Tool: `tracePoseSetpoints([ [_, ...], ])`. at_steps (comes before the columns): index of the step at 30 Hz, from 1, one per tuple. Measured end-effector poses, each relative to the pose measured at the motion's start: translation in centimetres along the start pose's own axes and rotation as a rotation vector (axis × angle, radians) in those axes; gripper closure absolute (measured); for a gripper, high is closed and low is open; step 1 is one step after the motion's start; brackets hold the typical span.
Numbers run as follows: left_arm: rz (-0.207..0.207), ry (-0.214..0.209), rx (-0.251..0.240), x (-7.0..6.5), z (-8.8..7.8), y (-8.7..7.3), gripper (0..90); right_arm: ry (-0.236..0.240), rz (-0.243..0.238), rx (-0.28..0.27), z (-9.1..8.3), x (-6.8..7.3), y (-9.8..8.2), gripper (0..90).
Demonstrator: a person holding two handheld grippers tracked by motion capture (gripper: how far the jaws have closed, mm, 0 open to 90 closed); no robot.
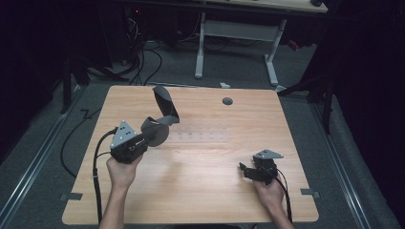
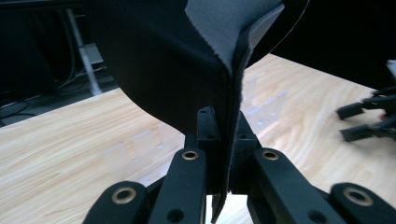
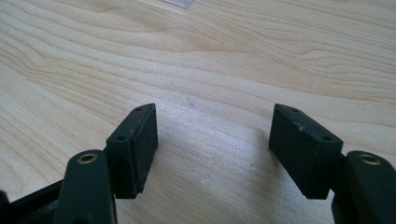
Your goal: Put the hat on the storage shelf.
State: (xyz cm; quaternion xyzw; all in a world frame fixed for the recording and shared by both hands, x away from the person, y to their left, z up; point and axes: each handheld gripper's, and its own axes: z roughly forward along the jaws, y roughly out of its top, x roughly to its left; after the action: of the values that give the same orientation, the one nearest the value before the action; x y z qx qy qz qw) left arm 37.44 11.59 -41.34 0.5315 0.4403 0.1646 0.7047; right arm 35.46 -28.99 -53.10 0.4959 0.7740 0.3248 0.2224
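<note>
**Left gripper clamps a dark pad above the table; right gripper waits with jaws apart**

The left gripper (image 1: pixel 149 137), held in the person's left hand (image 1: pixel 122 171), has its jaws pressed together on a floppy dark pad (image 1: pixel 161 119) with a grey underside. In the high view the pad is bent and rises from the jaws, one flap standing up toward the far edge of the wooden table (image 1: pixel 200 191) and a rounded part just beside the gripper's nose. In the left gripper view the pad's edge runs down between the two black jaws, and its dark face and grey backing (image 2: pixel 219 28) fold together right above them (the fold hides most of what lies beyond).

The right gripper (image 1: pixel 244 171) sits low over the near right part of the table, in the person's right hand (image 1: pixel 270 193). Its jaws stand wide apart with nothing between them; in the right gripper view bare wood grain shows between the two pads (image 3: pixel 301 149).

A faint, clear rectangular strip (image 1: pixel 200 136) lies flat mid-table, between the two grippers. A small dark round hole (image 1: pixel 227 101) sits near the far edge.
</note>
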Motion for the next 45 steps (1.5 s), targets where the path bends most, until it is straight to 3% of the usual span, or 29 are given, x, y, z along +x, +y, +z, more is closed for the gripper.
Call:
tracePoseSetpoints([
  [10,-0.004,0.07,-0.021,2.2,1.3,0.1,86.7,0.001,0.0,0.0,0.0,0.0,0.0,32.9],
  [14,0.034,0.118,-0.01,2.8,2.1,-0.5,86.7,0.001,0.001,0.001,0.0,0.0,0.0,32.9],
  [17,0.032,0.135,-0.014,3.2,2.5,-0.6,86.7,0.001,0.0,0.0,0.0,0.0,0.0,32.9],
  [29,-0.001,0.155,-0.031,4.1,3.9,-1.1,86.7,0.001,0.0,0.0,0.0,0.0,0.0,32.8],
  [45,0.013,0.175,-0.003,4.8,5.1,-2.3,86.7,0.001,-0.001,0.0,0.0,0.0,0.0,32.8],
])
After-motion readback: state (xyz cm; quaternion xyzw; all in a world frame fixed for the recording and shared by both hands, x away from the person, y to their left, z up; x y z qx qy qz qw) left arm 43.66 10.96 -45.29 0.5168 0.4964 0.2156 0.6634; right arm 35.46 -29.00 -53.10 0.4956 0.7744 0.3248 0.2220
